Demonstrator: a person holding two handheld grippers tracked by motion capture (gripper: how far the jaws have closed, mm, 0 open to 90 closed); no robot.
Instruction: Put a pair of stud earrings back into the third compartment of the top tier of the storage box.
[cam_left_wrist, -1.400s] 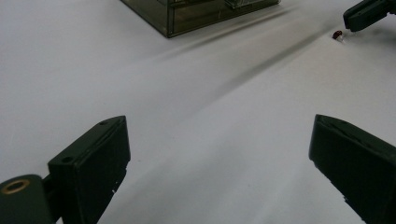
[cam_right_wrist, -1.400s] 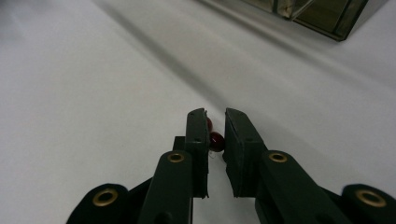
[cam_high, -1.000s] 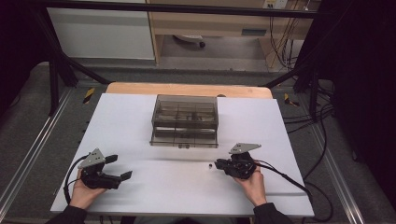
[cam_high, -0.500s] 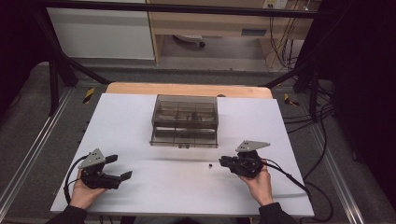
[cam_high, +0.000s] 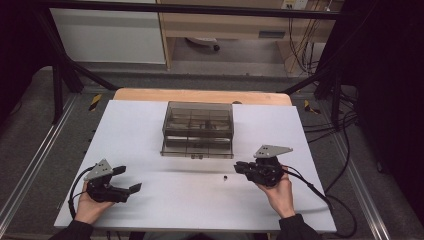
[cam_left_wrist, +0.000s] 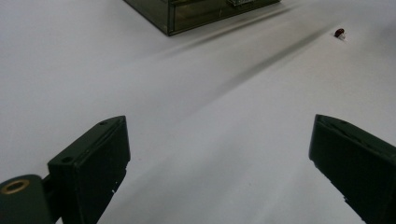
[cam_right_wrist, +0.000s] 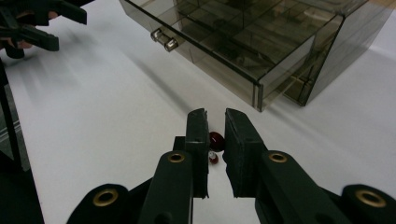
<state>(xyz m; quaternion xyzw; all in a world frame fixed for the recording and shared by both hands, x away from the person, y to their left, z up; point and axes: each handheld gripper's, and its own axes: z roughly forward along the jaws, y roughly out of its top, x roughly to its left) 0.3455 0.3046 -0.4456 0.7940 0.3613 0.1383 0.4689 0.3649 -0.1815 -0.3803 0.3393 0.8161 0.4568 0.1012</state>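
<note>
A smoky clear drawer box (cam_high: 197, 125) stands at the table's middle, with its bottom drawer pulled out slightly. A tiny dark red bead (cam_high: 225, 178) lies on the white tabletop in front of it. My right gripper (cam_high: 237, 166) hovers just right of the bead with its jaws nearly together and nothing held. In the right gripper view the bead (cam_right_wrist: 215, 139) shows through the narrow gap of that gripper (cam_right_wrist: 215, 116). My left gripper (cam_high: 128, 179) rests at the front left, wide open and empty (cam_left_wrist: 219, 154). The bead (cam_left_wrist: 340, 32) lies far off from it.
The drawer's metal handle (cam_right_wrist: 163, 39) faces the person. Bare white tabletop (cam_high: 175, 200) stretches between the two hands. Cables trail off the right edge (cam_high: 320, 195). A wooden board edge (cam_high: 200, 95) lies behind the box.
My right gripper has drawn back a little to the right and away from the bead. The left gripper and the box have stayed put.
</note>
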